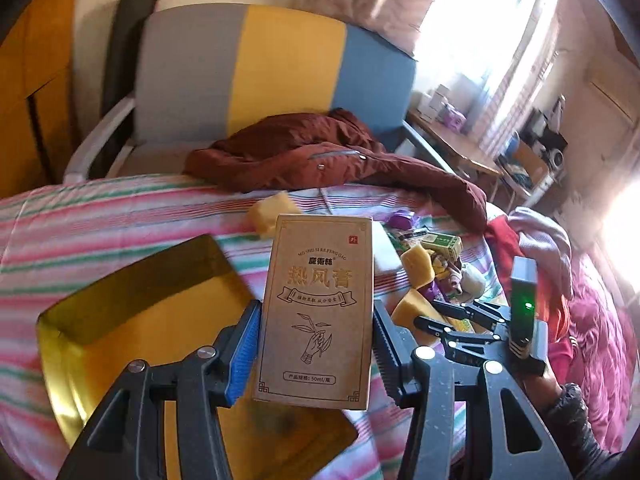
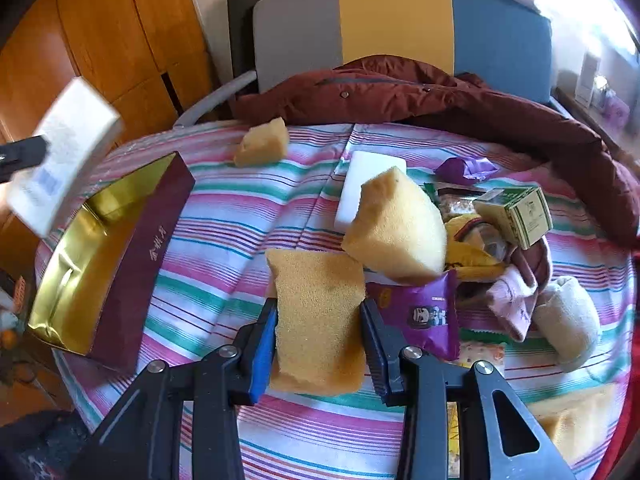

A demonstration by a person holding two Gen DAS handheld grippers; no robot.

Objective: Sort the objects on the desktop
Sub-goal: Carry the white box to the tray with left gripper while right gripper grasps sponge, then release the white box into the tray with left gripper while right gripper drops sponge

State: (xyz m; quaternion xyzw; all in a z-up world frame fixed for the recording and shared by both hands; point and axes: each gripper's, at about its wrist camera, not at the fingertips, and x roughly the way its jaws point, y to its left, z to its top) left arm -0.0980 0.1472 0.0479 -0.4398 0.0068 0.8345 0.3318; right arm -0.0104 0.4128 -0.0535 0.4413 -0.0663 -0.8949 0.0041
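Observation:
My left gripper (image 1: 316, 344) is shut on an upright brown cardboard box with Chinese print (image 1: 318, 304), held above the gold-lined open box (image 1: 132, 320). In the right wrist view that carton shows blurred at the far left (image 2: 66, 152), over the same maroon box with gold lining (image 2: 120, 256). My right gripper (image 2: 318, 344) is shut on a yellow sponge (image 2: 318, 316), just above the striped sheet. A second yellow sponge (image 2: 400, 228) lies behind it, and a third (image 2: 262, 142) lies farther back.
A pile at the right holds a white block (image 2: 360, 188), a green carton (image 2: 516, 210), purple snack packets (image 2: 428, 312), socks (image 2: 568, 316) and a yellow packet. A maroon jacket (image 2: 400, 88) lies at the back against the striped headboard (image 2: 400, 20).

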